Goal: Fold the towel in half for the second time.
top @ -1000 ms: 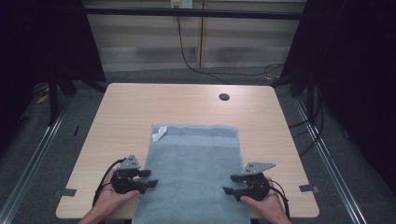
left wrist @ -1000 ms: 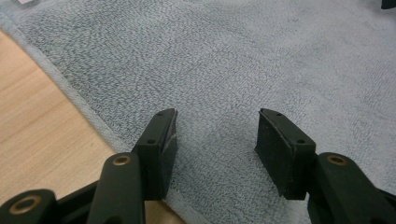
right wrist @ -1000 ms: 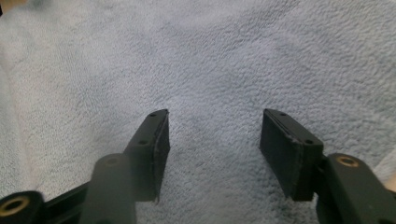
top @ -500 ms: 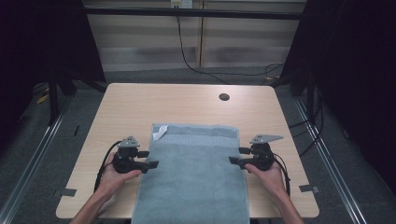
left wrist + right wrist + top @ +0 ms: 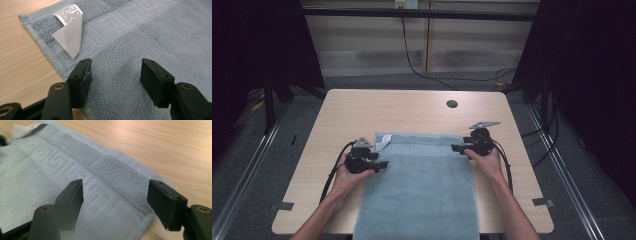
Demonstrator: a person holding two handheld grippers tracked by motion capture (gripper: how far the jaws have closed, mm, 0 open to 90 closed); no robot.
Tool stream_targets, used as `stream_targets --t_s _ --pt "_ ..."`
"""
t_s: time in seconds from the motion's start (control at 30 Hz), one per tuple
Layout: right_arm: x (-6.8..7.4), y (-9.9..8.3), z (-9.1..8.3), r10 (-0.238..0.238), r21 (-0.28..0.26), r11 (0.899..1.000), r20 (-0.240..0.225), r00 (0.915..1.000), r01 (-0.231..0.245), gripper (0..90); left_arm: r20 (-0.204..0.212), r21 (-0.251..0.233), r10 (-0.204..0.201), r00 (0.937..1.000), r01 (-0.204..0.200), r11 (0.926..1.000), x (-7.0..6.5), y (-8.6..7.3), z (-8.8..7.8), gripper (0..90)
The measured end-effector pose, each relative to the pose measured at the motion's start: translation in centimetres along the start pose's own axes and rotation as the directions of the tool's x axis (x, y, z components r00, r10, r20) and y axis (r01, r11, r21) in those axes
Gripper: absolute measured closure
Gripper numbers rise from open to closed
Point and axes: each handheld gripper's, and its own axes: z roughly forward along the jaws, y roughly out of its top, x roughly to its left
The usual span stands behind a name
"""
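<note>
Both hands have slid up the towel (image 5: pixel 422 185) toward its far corners. My left gripper (image 5: pixel 115 75) sits open just short of the label (image 5: pixel 68 30), having just narrowed; my right gripper (image 5: pixel 115 200), just widened, straddles the far right corner without pinching.
</note>
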Motion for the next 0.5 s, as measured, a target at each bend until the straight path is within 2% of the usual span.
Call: stream_targets --t_s 0.03,0.1,0.17,0.2,0.23,0.3,0.33,0.4,0.5 --pt "0.0 0.1 0.3 0.0 -0.006 1.0 -0.004 1.0 0.0 29.6 0.001 -0.003 0.003 1.0 -0.003 1.0 0.1 -0.1 0.0 42.0" --pt "-0.2 0.5 0.9 0.005 -0.023 1.0 0.027 0.9996 -0.004 29.1 0.002 -0.002 0.014 0.9999 -0.014 0.9999 0.1 -0.1 0.0 42.0" --pt "-0.7 0.8 1.3 0.031 -0.046 0.998 0.019 0.9993 -0.03 28.5 -0.003 -0.006 0.016 0.9999 -0.016 0.9999 0.0 -0.2 0.0 41.6" --pt "-0.8 0.9 1.5 0.032 -0.036 0.999 0.033 0.9989 -0.031 27.9 -0.003 -0.017 0.018 0.9998 -0.018 0.9997 0.0 -0.3 0.1 41.1" --pt "-0.9 0.9 2.0 0.02 -0.019 1.0 0.056 0.9982 -0.019 27.2 -0.006 -0.019 0.023 0.9997 -0.023 0.9996 0.0 -0.3 0.0 40.7" --pt "-1.0 0.8 2.6 0.015 0.012 1.0 0.062 0.998 -0.016 26.5 0.003 -0.023 0.017 0.9999 -0.017 0.9996 0.1 -0.4 0.0 40.7" --pt "-0.9 0.6 2.8 0.003 0.025 1.0 0.081 0.9967 -0.005 25.9 0.006 -0.026 0.009 0.9999 -0.009 0.9996 0.1 -0.4 0.0 40.6" --pt "-0.8 0.3 3.0 -0.014 0.009 1.0 0.094 0.9955 0.013 25.9 0.01 -0.026 0.009 0.9999 -0.009 0.9996 0.1 -0.4 0.0 40.7" --pt "0.2 0.0 3.0 -0.055 0.03 0.998 0.129 0.9901 0.052 26.2 0.011 0.004 0.021 0.9997 -0.021 0.9998 -0.3 -0.4 -0.3 41.6"
